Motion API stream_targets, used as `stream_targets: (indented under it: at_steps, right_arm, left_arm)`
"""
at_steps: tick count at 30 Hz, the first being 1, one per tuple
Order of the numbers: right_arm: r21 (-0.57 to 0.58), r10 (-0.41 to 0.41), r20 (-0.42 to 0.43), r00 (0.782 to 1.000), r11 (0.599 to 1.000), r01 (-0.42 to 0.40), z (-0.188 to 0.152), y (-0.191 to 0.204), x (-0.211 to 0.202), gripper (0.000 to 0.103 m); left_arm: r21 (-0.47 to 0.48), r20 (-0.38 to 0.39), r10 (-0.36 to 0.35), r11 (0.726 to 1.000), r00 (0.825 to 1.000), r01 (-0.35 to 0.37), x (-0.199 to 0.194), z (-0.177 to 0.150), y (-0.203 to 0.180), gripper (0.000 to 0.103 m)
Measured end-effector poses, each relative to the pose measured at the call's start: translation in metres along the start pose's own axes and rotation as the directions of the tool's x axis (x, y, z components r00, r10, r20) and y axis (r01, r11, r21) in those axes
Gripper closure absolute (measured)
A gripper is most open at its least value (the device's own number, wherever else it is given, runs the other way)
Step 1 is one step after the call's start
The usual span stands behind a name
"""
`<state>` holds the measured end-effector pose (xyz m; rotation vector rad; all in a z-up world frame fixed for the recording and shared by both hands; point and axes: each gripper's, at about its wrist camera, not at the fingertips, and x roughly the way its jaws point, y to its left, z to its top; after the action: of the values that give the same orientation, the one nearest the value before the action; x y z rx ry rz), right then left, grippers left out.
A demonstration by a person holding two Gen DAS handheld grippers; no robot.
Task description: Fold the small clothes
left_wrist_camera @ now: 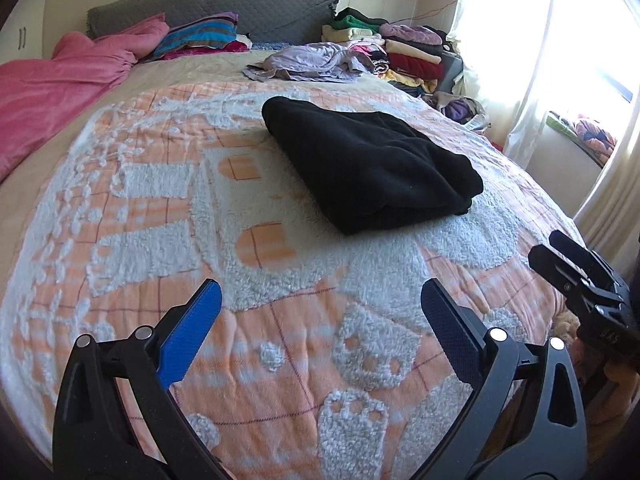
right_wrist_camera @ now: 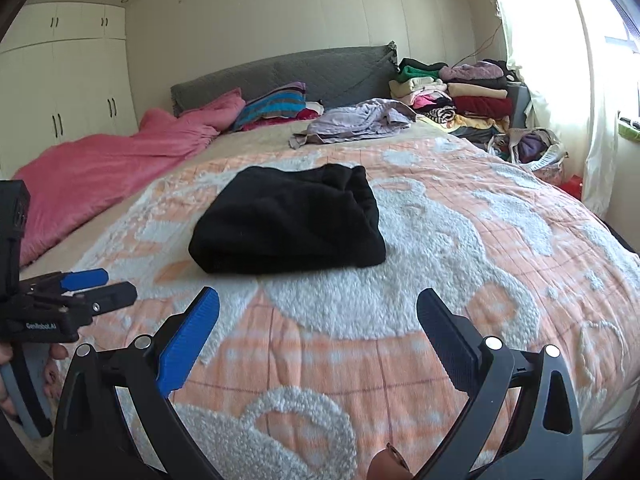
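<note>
Wide bed [left_wrist_camera: 168, 92], covered by an orange and white fluffy blanket [left_wrist_camera: 280, 320] that fills most of both views. White wardrobe [right_wrist_camera: 60, 92] along the far wall in the right wrist view, with dark handles. Grey padded headboard [left_wrist_camera: 208, 6] at the far end. Bright curtain [left_wrist_camera: 520, 60] on the window side. Pink quilt [left_wrist_camera: 52, 92] bunched along the far left edge of the bed, reaching up to a striped pillow [left_wrist_camera: 200, 36] near the headboard. Stack of folded clothes [left_wrist_camera: 404, 54] in many colours at the far right corner, next to the curtain. Just in front of that stack, a crumpled lilac garment [left_wrist_camera: 312, 64], not folded. Open bag with purple cloth [right_wrist_camera: 532, 148] on the floor side of the bed, below the stack.

Black folded garment [left_wrist_camera: 368, 164] flat on the blanket near the middle of the bed, well apart from the lilac garment and from both tools, touched by nothing.

Left gripper [left_wrist_camera: 322, 304] low over the near part of the blanket, jaws spread wide, holding nothing. Right gripper [right_wrist_camera: 318, 308] the same: above the near blanket, jaws spread wide, nothing between them. Blue pads [right_wrist_camera: 188, 344] on the inner faces of the fingers.
</note>
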<state>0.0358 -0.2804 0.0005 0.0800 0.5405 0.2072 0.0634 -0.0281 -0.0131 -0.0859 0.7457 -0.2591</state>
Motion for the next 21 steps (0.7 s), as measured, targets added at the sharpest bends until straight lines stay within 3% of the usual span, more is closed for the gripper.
stream_targets:
  at_steps: [21]
  right_arm:
    - [0.017,-0.039,-0.025,0.999,0.999,0.040,-0.005,-0.003,0.005,0.005]
  left_arm:
    - [-0.015,-0.014,0.029,0.999,1.000,-0.029,0.006,-0.003,0.010,0.010]
